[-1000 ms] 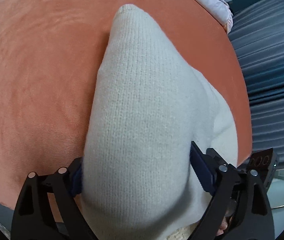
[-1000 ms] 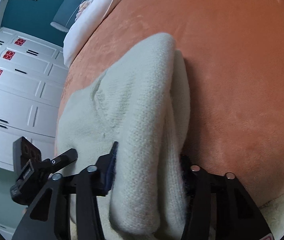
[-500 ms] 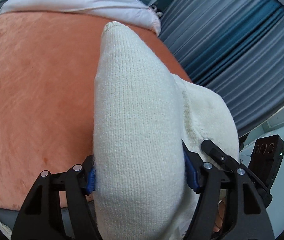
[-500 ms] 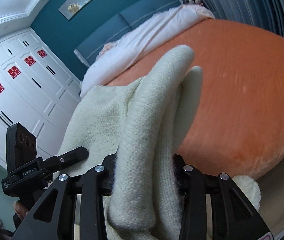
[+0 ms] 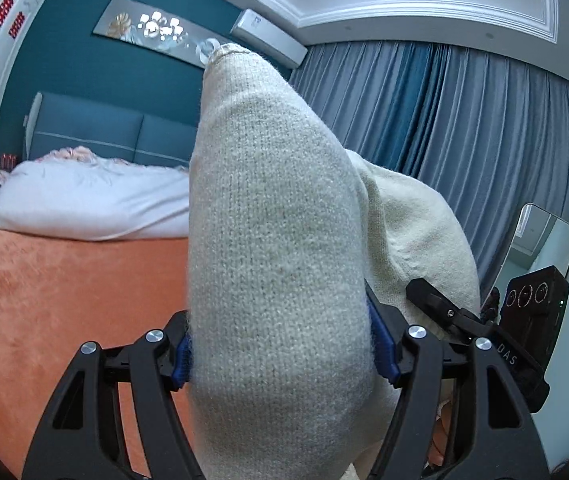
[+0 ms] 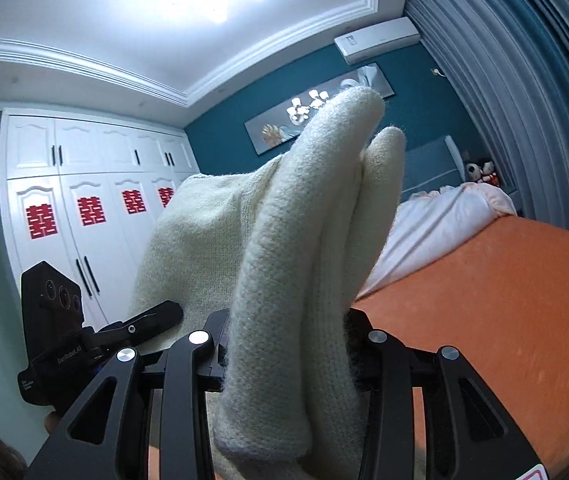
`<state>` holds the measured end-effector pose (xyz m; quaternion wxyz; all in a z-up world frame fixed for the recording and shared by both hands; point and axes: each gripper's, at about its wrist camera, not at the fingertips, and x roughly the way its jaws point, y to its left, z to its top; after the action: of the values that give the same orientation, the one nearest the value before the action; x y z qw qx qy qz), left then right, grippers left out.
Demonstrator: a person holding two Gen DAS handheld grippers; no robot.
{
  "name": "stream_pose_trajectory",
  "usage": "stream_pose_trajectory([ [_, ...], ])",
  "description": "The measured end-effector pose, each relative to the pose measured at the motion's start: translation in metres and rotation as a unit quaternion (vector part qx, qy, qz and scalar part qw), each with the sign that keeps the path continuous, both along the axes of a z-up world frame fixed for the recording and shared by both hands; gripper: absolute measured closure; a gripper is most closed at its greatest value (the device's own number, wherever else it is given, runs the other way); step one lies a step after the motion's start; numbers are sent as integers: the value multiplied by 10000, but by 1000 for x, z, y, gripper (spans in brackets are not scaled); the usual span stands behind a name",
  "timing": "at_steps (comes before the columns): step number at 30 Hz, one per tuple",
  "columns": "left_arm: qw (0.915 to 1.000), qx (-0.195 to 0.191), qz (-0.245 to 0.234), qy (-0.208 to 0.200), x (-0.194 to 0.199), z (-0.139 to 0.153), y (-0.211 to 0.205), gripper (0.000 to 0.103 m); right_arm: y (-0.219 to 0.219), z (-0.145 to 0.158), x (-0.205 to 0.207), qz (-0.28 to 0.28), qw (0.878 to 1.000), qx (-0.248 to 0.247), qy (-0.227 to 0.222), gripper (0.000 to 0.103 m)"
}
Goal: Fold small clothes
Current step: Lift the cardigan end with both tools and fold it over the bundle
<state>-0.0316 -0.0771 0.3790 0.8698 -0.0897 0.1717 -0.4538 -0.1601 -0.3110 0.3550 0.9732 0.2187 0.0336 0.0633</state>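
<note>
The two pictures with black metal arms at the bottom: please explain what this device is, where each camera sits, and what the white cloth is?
No robot is here: a person holds a two-finger gripper in each hand, each with a fisheye camera looking along its fingers. One picture comes from the left gripper, the other from the right gripper. Both are clamped on one cream knitted garment, raised in the air. Below lies an orange plush bedspread with a white duvet beyond. Each view also shows the other gripper nearby.
</note>
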Motion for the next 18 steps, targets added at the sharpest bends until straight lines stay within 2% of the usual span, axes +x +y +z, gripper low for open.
stream_pose_trajectory([
  [6, 9982, -31, 413, -426, 10, 24, 52, 37, 45, 23, 28, 509, 9979, 36, -387, 66],
  [9, 9978, 33, 558, -356, 17, 23, 71, 36, 59, 21, 50, 786, 9961, 126, -377, 66],
  [12, 9976, 81, 690, -7, 36, 5, 95, 36, 65, 4, 79, 1061, 9937, 335, -114, 65],
  [15, 9941, 282, 858, 604, 68, -42, 111, 35, 75, -36, 114, 1205, 9911, 393, 403, 62],
  [18, 9804, 541, 1086, 1552, 111, -136, 114, 33, 82, -120, 155, 1280, 9824, 601, 1222, 57],
])
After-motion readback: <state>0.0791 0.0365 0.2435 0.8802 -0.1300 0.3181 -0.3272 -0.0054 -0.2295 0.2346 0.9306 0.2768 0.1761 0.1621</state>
